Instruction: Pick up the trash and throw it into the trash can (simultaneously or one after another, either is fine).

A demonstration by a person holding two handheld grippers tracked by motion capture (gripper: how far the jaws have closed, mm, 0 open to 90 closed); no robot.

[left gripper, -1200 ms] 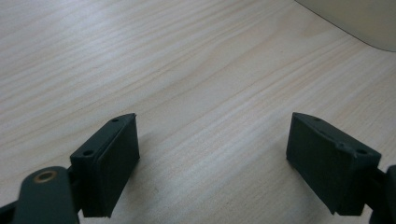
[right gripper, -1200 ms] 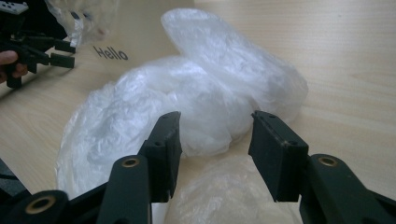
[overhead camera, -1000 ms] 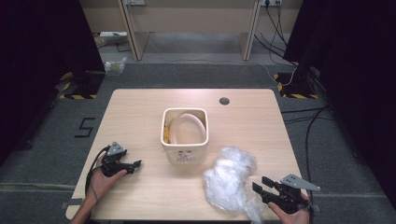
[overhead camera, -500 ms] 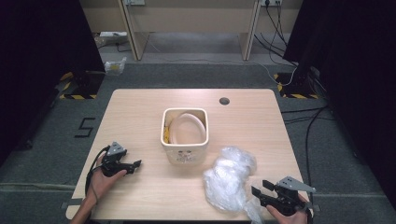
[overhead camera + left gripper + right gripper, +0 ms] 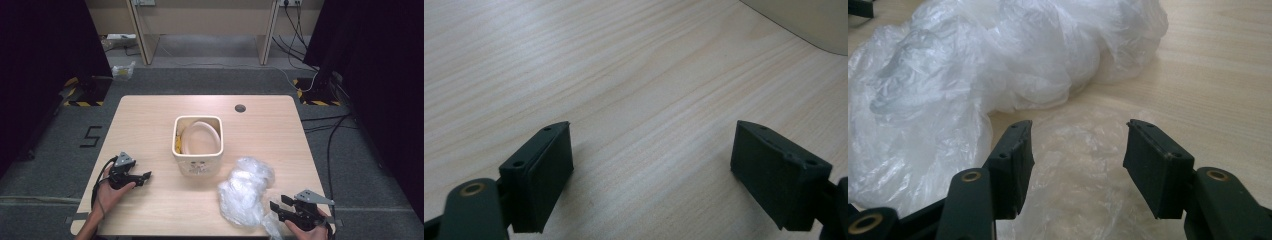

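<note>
- My right tool, jaws parted, holds nothing, poised over the crumpled clear plastic bag near the tabletop's front edge: grasp pending.
- My left tool, jaws wide and empty, rests left of the lined bin.

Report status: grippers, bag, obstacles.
Left gripper open, on bare table. Right gripper open over plastic bag edge. Bin beside bag, not blocking.

The right gripper has its jaws apart, low over a flat, thin part of the clear plastic bag. The bag's crumpled bulk lies ahead and left on the desk.
</note>
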